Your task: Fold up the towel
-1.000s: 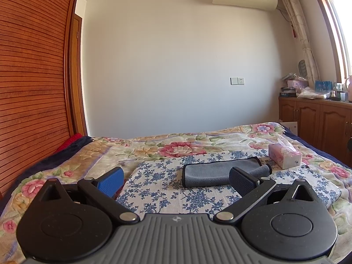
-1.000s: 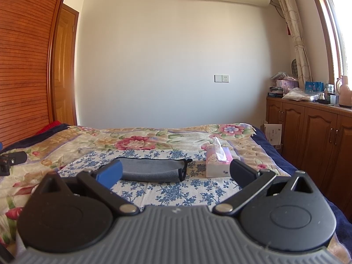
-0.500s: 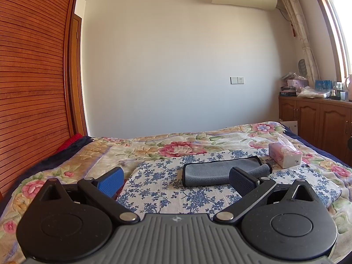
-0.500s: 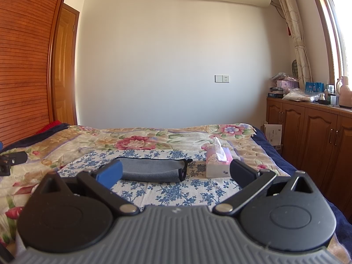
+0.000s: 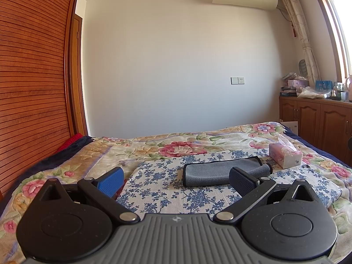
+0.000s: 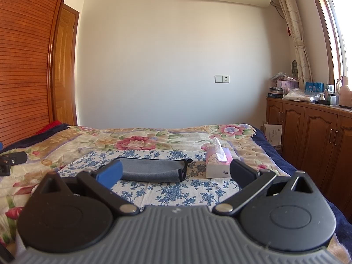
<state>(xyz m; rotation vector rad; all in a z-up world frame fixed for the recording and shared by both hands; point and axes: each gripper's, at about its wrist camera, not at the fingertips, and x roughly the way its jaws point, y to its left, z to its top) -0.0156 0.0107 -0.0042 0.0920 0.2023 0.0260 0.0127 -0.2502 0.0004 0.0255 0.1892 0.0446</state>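
Bed [image 5: 154, 145]: floral cloth [image 5: 158, 176], towel [image 5: 220, 171], tissue box [image 5: 285, 156].

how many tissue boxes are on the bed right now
1. A single pink tissue box sits on the bed's blue floral cloth, just right of the grey towel. Bedding behind the grippers is hidden, so another could be out of sight.

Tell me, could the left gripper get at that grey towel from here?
Probably yes. The left gripper is open, and the towel lies ahead on the bed with nothing between them. The tissue box sits off to the side.

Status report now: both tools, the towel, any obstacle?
Left tool open, right tool open, both empty. Towel already folded on bed. Tissue box beside it.
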